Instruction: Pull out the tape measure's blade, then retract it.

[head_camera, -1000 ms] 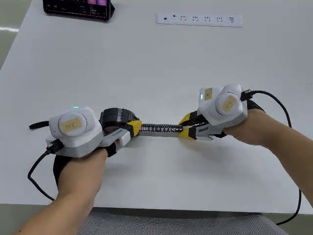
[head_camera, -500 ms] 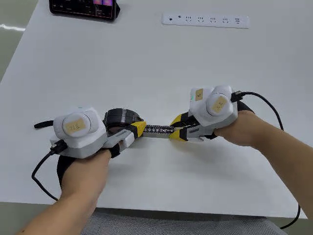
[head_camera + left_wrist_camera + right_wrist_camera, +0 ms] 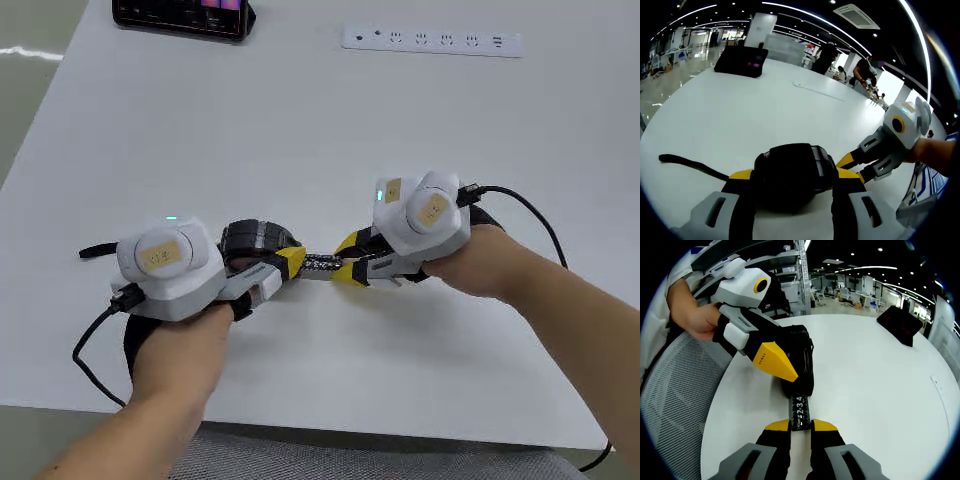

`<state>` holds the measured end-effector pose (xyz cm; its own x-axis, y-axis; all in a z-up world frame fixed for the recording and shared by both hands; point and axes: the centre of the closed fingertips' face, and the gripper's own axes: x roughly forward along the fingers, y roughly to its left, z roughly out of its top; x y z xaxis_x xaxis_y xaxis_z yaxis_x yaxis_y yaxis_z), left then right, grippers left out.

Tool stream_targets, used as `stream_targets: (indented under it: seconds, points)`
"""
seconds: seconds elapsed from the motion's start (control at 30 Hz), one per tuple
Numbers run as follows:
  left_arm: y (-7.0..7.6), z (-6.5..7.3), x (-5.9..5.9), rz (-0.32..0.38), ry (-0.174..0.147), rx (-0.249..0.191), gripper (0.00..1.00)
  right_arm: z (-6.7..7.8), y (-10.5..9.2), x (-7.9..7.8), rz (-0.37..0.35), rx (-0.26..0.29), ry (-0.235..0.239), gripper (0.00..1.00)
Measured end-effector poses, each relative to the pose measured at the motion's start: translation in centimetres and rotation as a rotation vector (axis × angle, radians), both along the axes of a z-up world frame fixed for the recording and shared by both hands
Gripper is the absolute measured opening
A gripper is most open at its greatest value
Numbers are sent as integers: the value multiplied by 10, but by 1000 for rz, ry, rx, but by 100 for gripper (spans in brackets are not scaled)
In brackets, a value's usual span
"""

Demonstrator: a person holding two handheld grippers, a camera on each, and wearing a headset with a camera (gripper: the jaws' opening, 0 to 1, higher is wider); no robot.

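Observation:
The black tape measure case (image 3: 255, 241) rests on the white table, and my left gripper (image 3: 281, 263) is shut on it from the near left. A short length of blade (image 3: 318, 265) runs right from the case. My right gripper (image 3: 349, 271) is shut on the blade's end. In the left gripper view the case (image 3: 790, 172) sits between my yellow-tipped fingers, with the right gripper (image 3: 853, 168) close at the right. The right gripper view shows the numbered blade (image 3: 799, 411) pinched by my right gripper (image 3: 801, 427), just short of the case (image 3: 801, 362) and the left gripper (image 3: 774, 360).
A white power strip (image 3: 432, 41) lies at the table's far side, and a black device (image 3: 180, 15) stands at the far left. The case's black strap (image 3: 98, 250) trails left. Gripper cables hang over the table's near edge (image 3: 330, 425).
My right gripper has moved left toward the case, still holding the blade's end. The exposed blade has grown much shorter. The left gripper keeps its hold on the case.

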<state>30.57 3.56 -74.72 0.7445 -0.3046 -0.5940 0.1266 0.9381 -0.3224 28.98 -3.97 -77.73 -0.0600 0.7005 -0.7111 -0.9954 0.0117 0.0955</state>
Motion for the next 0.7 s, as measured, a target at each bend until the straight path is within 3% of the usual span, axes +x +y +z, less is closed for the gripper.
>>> stream_targets:
  seconds: [0.7]
  points:
    - [-1,1,0,4,1,-5,57,0,23,-1,6,46,14,11]
